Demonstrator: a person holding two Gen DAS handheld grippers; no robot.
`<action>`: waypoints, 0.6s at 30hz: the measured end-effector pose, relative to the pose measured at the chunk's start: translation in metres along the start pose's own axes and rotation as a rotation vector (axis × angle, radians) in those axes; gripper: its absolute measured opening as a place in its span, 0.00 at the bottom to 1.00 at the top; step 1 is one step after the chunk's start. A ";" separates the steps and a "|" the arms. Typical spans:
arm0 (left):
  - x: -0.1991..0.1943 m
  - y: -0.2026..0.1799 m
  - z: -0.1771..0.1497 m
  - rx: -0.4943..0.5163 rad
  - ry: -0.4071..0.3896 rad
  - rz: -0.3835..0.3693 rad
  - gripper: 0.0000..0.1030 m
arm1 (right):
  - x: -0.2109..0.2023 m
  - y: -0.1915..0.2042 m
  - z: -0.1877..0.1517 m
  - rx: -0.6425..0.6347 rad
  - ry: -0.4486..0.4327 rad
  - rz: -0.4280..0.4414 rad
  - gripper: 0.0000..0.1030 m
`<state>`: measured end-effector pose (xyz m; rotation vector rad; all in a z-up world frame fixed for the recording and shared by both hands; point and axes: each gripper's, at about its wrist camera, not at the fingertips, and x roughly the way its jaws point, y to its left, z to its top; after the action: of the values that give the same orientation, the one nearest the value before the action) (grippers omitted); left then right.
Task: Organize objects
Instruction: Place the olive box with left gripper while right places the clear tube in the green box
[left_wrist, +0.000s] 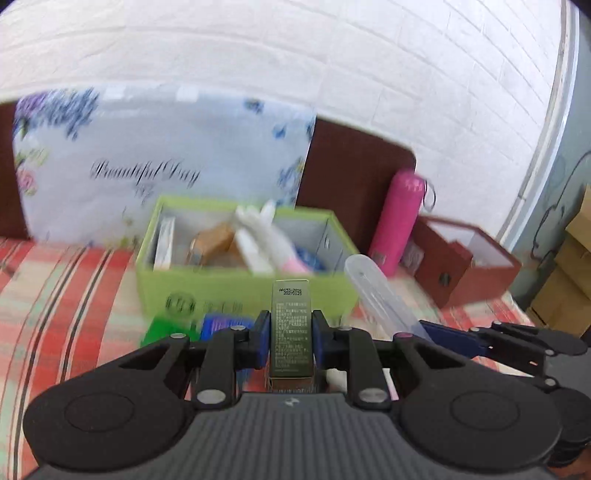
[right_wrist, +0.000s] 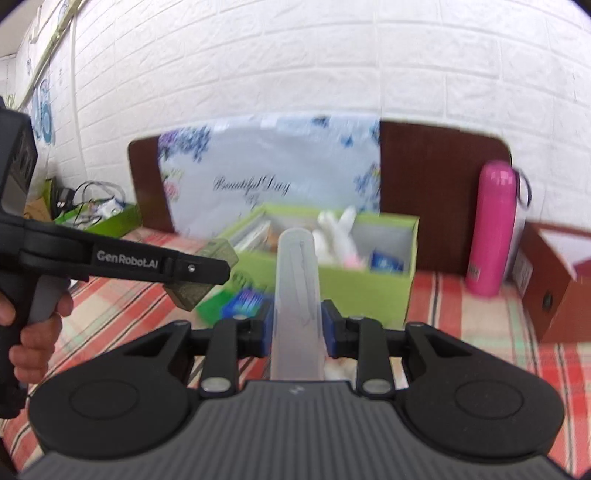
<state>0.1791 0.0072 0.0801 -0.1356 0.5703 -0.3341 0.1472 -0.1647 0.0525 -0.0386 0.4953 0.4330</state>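
- Olive carton (left_wrist: 290, 325) clamped upright between the left gripper's (left_wrist: 290, 332) blue fingers (left_wrist: 261, 338); a frosted plastic case (right_wrist: 297, 295) is pinched low down in the right gripper (right_wrist: 297, 325), most of its length jutting forward. Both are held clear of the plaid surface (left_wrist: 66, 295), short of the green box (left_wrist: 236, 288) by the far edge.
- Risk one: the case is held near one end, so a quick swing could lever it out of the fingers and drop it on the surface.
- Risk two: the box already holds white tubes (right_wrist: 336, 232) and packets; a long case pushed in at an angle may catch the near rim (right_wrist: 362, 275) or ride on the contents and tip out.
- Risk three: the two grippers travel close together towards one opening, and could knock each other or the carton.
- Risk four: the pink flask (right_wrist: 493, 229) stands just beside the box, towards the right edge; a wide right-hand arc might topple it.
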 end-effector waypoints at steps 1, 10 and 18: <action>0.006 -0.003 0.009 0.014 -0.012 0.012 0.22 | 0.005 -0.005 0.006 -0.012 -0.008 -0.012 0.26; 0.086 0.012 0.074 -0.065 -0.007 0.030 0.22 | 0.086 -0.049 0.055 -0.038 -0.069 -0.081 0.26; 0.150 0.026 0.077 -0.064 0.036 0.065 0.22 | 0.156 -0.064 0.055 -0.025 -0.056 -0.097 0.26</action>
<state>0.3463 -0.0178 0.0628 -0.1730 0.6198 -0.2559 0.3215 -0.1540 0.0236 -0.0742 0.4306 0.3444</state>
